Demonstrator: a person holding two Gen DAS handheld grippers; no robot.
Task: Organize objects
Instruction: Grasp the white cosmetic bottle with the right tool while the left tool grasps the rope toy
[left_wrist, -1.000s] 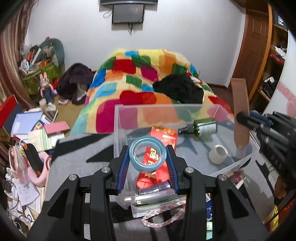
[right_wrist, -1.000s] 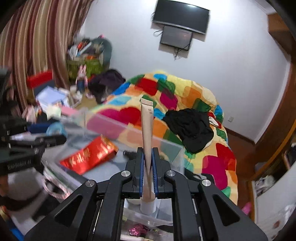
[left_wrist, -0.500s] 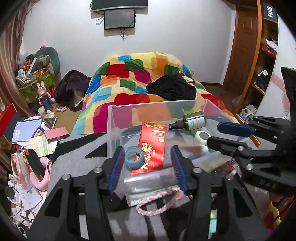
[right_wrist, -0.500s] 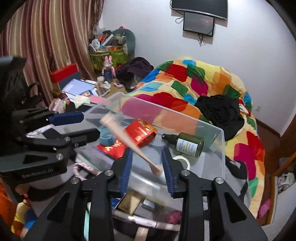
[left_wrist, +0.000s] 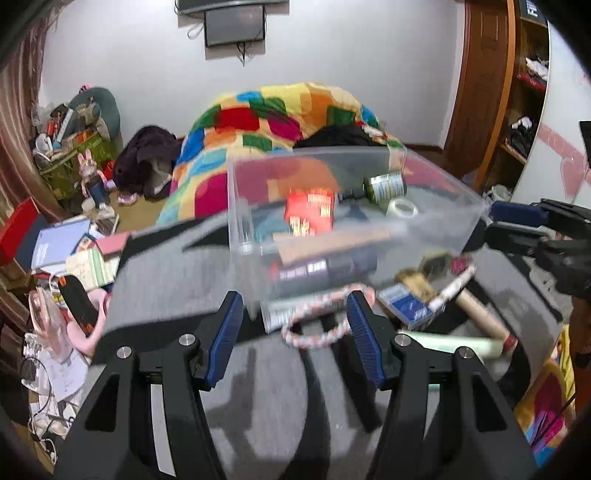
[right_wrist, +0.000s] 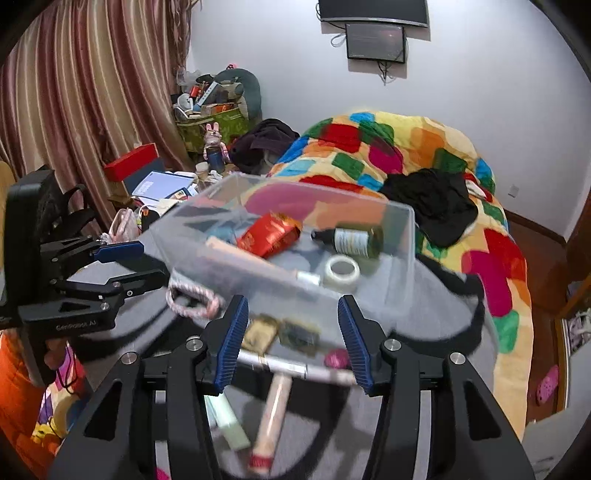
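At the far left of the right wrist view the left gripper (right_wrist: 118, 262) reaches in from the frame edge, its blue-padded jaws spread apart and holding nothing; in its own camera it (left_wrist: 293, 332) fills the lower centre, jaws wide, with a pink-and-white braided cord (left_wrist: 317, 328) lying on the grey blanket (left_wrist: 166, 284) between them; further left in that view, books and papers (left_wrist: 62, 247) crowd the floor at the middle left edge.

In the centre of both views sits the clear plastic bin (right_wrist: 399, 236), resting on the grey blanket; inside it, from left to right in the right wrist view, lie a long tan stick (right_wrist: 255, 262), a red packet (right_wrist: 271, 234), a roll of clear tape (right_wrist: 341, 271) and a dark green spray bottle (right_wrist: 351, 240) on its side; the image is blurred here, so finer contact cannot be told.

Below the bin, at lower centre, the right gripper (right_wrist: 291, 343) hangs with jaws parted and empty; between them on the blanket lie small loose items and a wooden-handled tool (right_wrist: 273, 413); to the right spreads the patchwork quilt (right_wrist: 491, 266).
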